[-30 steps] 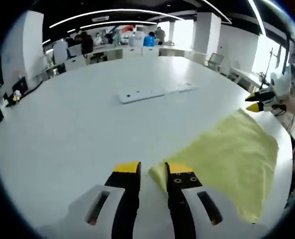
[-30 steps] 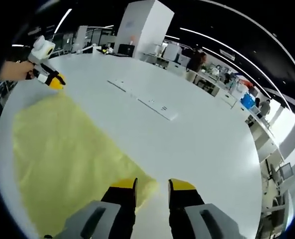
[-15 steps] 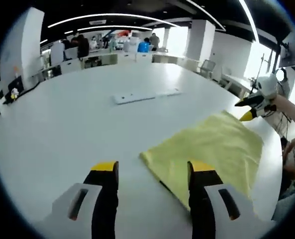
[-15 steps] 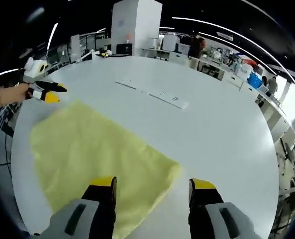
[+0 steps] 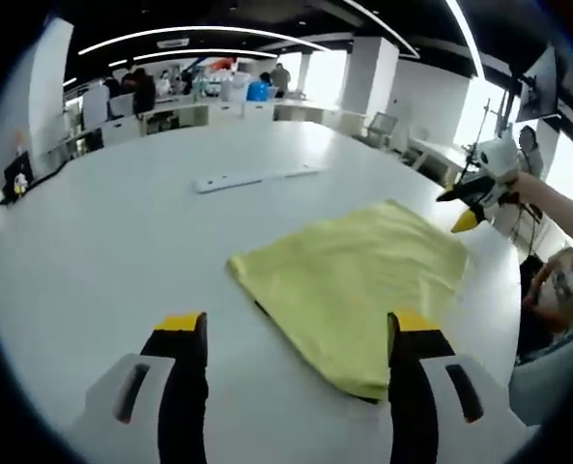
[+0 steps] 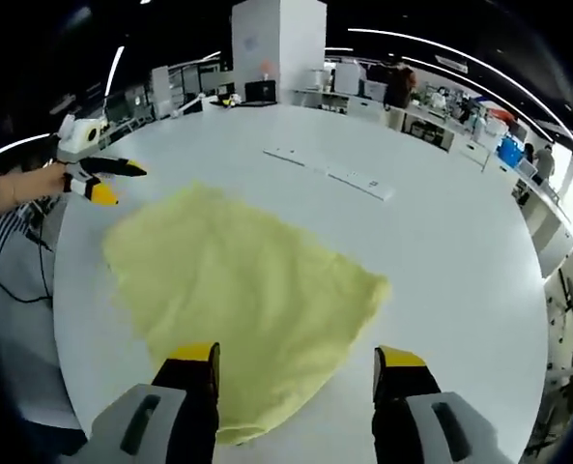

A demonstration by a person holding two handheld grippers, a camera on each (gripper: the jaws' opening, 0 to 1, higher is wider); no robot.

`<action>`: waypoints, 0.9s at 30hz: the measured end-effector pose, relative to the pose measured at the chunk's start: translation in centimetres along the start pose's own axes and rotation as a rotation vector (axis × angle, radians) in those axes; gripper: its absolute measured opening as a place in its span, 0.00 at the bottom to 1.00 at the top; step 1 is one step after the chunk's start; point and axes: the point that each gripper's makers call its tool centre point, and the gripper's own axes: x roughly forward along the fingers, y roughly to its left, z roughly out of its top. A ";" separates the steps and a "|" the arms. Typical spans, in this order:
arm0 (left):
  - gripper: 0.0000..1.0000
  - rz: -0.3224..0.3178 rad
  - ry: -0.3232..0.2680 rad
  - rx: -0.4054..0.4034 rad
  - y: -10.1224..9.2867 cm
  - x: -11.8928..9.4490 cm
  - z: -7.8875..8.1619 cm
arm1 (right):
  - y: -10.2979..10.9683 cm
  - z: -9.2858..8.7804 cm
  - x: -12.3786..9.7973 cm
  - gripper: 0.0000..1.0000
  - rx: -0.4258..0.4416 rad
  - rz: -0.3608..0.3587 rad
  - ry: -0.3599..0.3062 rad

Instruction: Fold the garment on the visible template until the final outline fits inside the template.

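Note:
A yellow cloth garment [image 5: 358, 280] lies flat on the white table [image 5: 122, 242], folded over itself with a doubled edge near me. My left gripper [image 5: 298, 329] hovers open above its near corner, nothing between the jaws. At the cloth's far side a hand holds my right gripper [image 5: 468, 206], its jaws apart. In the right gripper view the same garment [image 6: 238, 280] spreads ahead, and my right gripper [image 6: 297, 358] is open over its near edge. The left gripper [image 6: 112, 180] is off the cloth's far left corner, jaws spread.
A long white strip [image 5: 252, 178] lies flat on the table beyond the garment, also in the right gripper view as the strip [image 6: 332, 173]. The table edge [image 6: 69, 319] runs close to the cloth on my left. Desks, a white pillar and people stand far behind.
Both grippers have opened from nearly shut at the garment's corners and drawn back from it. The cloth now lies released on the table, farther ahead in both views.

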 end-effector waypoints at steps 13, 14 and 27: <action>0.66 -0.010 -0.003 0.043 -3.2 -2.8 -2.5 | 2.6 -3.8 -2.5 0.57 0.023 0.010 0.024; 0.65 -0.011 -0.006 0.041 -3.4 -3.0 -2.6 | 2.7 -4.0 -2.6 0.57 0.028 0.009 0.022; 0.45 -0.021 0.008 0.034 -5.9 -3.7 -5.2 | 4.4 -6.6 -3.6 0.38 0.113 -0.017 -0.035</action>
